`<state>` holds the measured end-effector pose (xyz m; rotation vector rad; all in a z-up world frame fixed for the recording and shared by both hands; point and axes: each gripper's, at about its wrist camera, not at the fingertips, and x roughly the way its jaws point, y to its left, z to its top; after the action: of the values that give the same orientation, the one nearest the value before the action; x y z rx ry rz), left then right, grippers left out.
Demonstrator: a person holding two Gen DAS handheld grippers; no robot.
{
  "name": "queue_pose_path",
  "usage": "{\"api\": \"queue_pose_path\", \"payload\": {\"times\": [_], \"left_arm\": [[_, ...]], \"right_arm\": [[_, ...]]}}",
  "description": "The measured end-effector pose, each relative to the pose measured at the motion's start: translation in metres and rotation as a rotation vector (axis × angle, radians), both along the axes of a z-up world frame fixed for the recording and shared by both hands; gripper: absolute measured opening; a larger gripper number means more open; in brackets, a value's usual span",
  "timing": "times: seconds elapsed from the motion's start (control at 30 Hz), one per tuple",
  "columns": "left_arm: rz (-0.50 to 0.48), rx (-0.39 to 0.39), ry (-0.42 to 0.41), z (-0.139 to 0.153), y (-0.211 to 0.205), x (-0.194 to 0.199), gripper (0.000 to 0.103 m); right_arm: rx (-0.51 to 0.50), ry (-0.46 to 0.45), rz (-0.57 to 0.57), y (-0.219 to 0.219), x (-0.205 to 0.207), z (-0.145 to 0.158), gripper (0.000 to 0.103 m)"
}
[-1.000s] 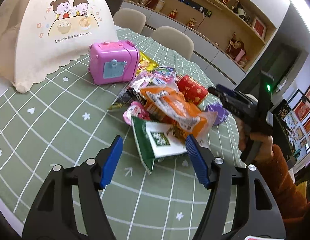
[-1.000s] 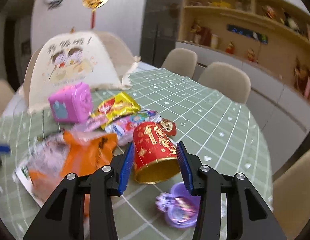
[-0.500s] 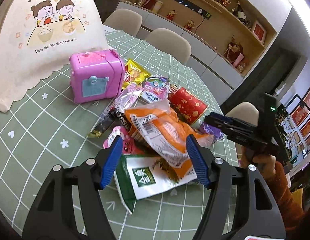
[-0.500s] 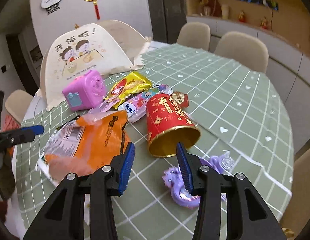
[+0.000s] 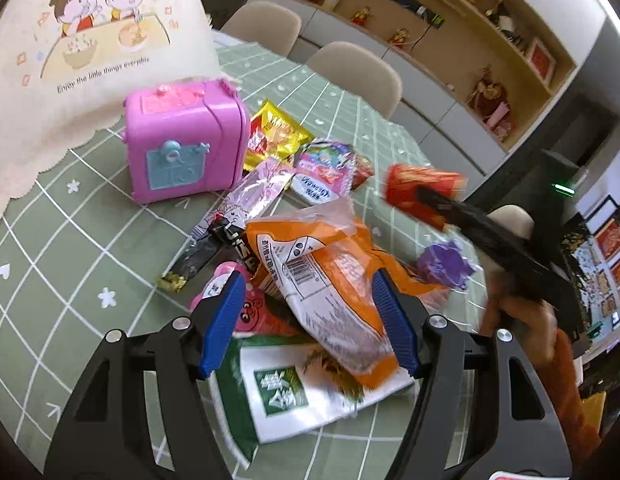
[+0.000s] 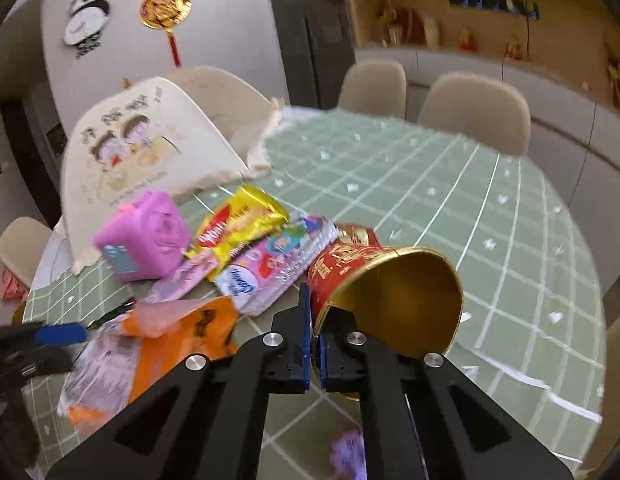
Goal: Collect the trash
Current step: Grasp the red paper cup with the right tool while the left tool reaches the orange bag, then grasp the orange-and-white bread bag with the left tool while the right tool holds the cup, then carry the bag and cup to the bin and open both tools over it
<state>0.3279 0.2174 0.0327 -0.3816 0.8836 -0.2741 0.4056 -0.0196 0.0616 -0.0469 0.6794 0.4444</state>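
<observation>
A pile of snack wrappers lies on the green checked table (image 5: 50, 280). My left gripper (image 5: 310, 320) is open, its blue pads on either side of an orange bag (image 5: 329, 280) that lies over a green and white packet (image 5: 294, 392). My right gripper (image 6: 314, 332) is shut on the rim of a red paper cup (image 6: 385, 300) with a gold inside and holds it lifted off the table. The cup (image 5: 421, 192) and the right gripper also show in the left wrist view. The orange bag (image 6: 170, 344) shows at the left of the right wrist view.
A pink toy box (image 5: 182, 144) stands behind the pile, in front of a cream food cover (image 5: 90, 40). A yellow wrapper (image 6: 238, 224), a pink and white packet (image 6: 278, 268) and a purple toy (image 5: 445, 264) lie nearby. Beige chairs (image 6: 473, 112) stand around the table.
My right gripper has shut on the red cup's rim and lifted it off the table. My left gripper has moved forward over the orange bag and stays open.
</observation>
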Motion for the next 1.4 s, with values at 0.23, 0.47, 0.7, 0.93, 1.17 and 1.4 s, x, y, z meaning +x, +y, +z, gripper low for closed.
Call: {"api": "queue_pose_path", "payload": {"times": [0.23,0.47,0.7,0.93,1.17,1.4], "left_arm": [[0.009,0.033,0.056,-0.02,-0.02,0.016,0.05],[0.009,0.058,0.001,-0.012,-0.035,0.002,0.013],[-0.008,0.106,-0.146,0.027,-0.06,-0.038,0.009],[-0.057,0.099,-0.198,0.045,-0.09,-0.071,0.007],[-0.133,0.069,-0.215,0.047,-0.133,-0.092,0.006],[-0.235,0.046,-0.226,0.05,-0.191,-0.096,0.006]], "right_arm": [[-0.022,-0.063,0.032,-0.021,-0.057,0.017,0.005],[-0.096,-0.083,0.048,-0.035,-0.105,0.002,0.005],[-0.055,-0.098,0.024,-0.063,-0.14,0.003,0.005],[-0.031,-0.134,-0.016,-0.097,-0.179,0.008,0.005],[-0.022,-0.138,-0.094,-0.145,-0.213,0.006,0.005],[-0.018,-0.14,-0.208,-0.205,-0.243,0.0,0.005]]}}
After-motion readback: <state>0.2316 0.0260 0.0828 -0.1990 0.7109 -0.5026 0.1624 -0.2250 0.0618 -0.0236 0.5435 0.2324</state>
